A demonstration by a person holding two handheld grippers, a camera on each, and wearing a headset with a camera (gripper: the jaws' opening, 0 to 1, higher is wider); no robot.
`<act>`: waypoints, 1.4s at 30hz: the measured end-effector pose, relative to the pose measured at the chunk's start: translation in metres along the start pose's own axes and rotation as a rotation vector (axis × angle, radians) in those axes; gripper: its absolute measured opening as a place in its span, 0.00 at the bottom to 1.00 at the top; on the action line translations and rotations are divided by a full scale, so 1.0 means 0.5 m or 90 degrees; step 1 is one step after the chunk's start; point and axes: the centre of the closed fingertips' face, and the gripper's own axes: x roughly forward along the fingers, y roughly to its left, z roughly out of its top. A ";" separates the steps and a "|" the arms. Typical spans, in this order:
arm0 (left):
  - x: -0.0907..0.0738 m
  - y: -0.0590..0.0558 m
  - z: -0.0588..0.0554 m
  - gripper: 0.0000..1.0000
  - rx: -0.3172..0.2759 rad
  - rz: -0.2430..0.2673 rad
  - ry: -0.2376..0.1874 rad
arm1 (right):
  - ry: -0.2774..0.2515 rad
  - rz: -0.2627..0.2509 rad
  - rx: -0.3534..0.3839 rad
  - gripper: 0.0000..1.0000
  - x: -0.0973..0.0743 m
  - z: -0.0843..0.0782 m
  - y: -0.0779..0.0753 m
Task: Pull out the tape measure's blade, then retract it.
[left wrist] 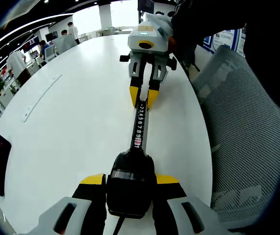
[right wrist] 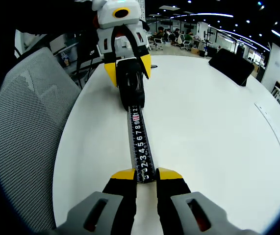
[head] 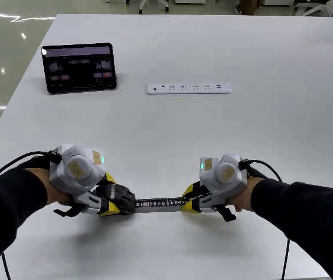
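**A tape measure drawn out between two grippers on a white surface**

In the head view we look down on a broad white surface that takes up nearly the whole picture. In both gripper views we see a grey mesh chair just beside the near edge of the surface. Toward the far left of the surface, a dark tablet stands propped with its screen lit. To its right and well apart from it, a white power strip lies flat.

Near the front edge, the two grippers point at one another. The left gripper has its jaws closed around the black tape measure, one yellow tip on either side. In the left gripper view we see the tape measure sitting snug between those jaws. It is low at the surface near the front edge, left of centre.

The right gripper has its jaws drawn narrow, pinching the free end of the blade. A short stretch of blade runs straight from the tape measure to the right gripper. We cannot tell whether it touches the surface or hangs just above it. Its printed numerals and one red mark face up.
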 end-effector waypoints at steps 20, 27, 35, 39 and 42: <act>0.001 0.002 0.000 0.32 0.001 -0.004 0.001 | 0.015 -0.012 0.005 0.10 -0.039 -0.042 -0.016; 0.003 0.003 -0.001 0.32 -0.002 -0.005 0.003 | 0.014 -0.014 0.012 0.10 -0.048 -0.053 -0.018; 0.002 0.002 -0.001 0.32 -0.002 -0.004 0.003 | 0.015 -0.014 0.012 0.10 -0.056 -0.058 -0.018; 0.003 0.004 -0.002 0.32 -0.002 -0.004 0.004 | 0.017 -0.015 0.015 0.10 -0.060 -0.063 -0.019; 0.002 0.004 -0.002 0.32 -0.002 -0.004 0.003 | 0.019 -0.015 0.017 0.10 -0.064 -0.068 -0.018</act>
